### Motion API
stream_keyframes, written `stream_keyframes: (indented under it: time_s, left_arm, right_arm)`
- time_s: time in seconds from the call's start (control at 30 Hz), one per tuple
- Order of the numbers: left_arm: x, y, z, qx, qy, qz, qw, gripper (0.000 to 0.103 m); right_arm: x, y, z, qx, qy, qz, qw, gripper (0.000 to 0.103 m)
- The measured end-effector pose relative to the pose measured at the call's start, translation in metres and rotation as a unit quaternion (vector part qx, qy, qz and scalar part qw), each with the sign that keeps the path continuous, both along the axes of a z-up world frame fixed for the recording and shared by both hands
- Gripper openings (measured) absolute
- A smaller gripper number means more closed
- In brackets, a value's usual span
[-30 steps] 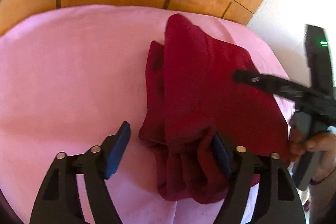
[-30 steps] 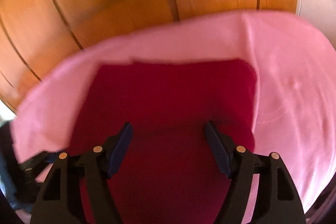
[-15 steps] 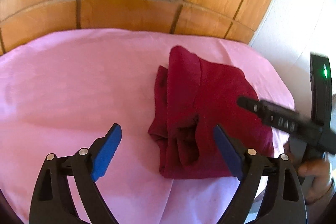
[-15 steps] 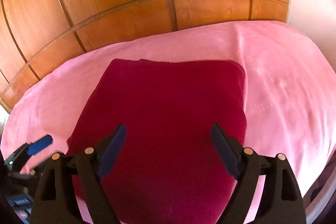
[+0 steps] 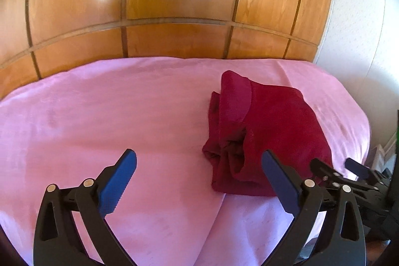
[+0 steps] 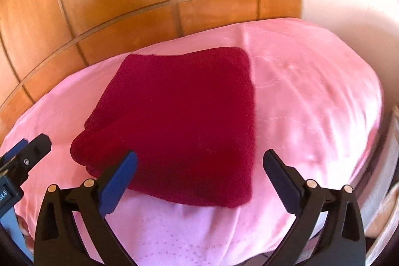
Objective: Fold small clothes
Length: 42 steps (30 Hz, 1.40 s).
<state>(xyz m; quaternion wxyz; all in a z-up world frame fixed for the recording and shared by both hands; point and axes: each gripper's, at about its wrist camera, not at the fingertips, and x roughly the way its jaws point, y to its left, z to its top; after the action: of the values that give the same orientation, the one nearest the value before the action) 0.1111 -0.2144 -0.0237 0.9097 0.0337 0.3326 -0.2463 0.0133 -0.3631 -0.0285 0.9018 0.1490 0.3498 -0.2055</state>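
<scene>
Your left gripper [image 5: 199, 181] is spread wide with nothing between its blue pads [image 5: 117, 185]; it hangs above the near part of the bed [image 5: 99, 116], clear of the cloth. Your right gripper [image 6: 199, 181] is just as wide apart and also holds nothing, poised over the near edge of the garment [image 6: 179, 121] without touching it as far as the view shows.

The dark red garment lies folded on the pink sheet, toward the right side of the bed in the left wrist view [image 5: 269, 131]. From that side you see its open end: several layers bunched and creased at the near left corner, with one flap standing up at the far end. The top layer to the right of that is smooth. From the right wrist view the same garment reads as a tidy, roughly square packet, its top face flat, its right and far edges straight, and its left edge rounded where the layers stack.

The tip of your right gripper shows at the lower right of the left wrist view [image 5: 349, 173], just beside the garment's near right corner. Your left gripper shows at the left edge of the right wrist view [image 6: 27, 153], near the garment's left corner but apart from it.

A glossy wooden headboard [image 5: 174, 4] rises behind the bed, and a white wall [image 5: 361, 29] stands to its right.
</scene>
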Motion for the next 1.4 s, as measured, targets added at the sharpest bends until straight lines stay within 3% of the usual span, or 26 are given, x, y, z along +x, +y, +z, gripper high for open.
stream_keyframes:
  time_s: [0.23,0.47,1.4]
  left_arm:
    - [-0.016,0.005,0.005,0.01,-0.019,0.038,0.9991,0.099]
    - [-0.028,0.009,0.013,0.026,-0.064,0.072,0.995,0.099]
    - [-0.029,0.014,0.013,0.031,-0.063,0.088,0.9936,0.099]
  right_arm:
    - [-0.012,0.02,0.02,-0.059,-0.025,-0.013,0.998,0.101]
    - [-0.014,0.022,0.026,-0.055,-0.031,-0.025,0.998,0.101]
    - [-0.017,0.031,0.028,-0.065,-0.037,-0.02,0.997,0.101]
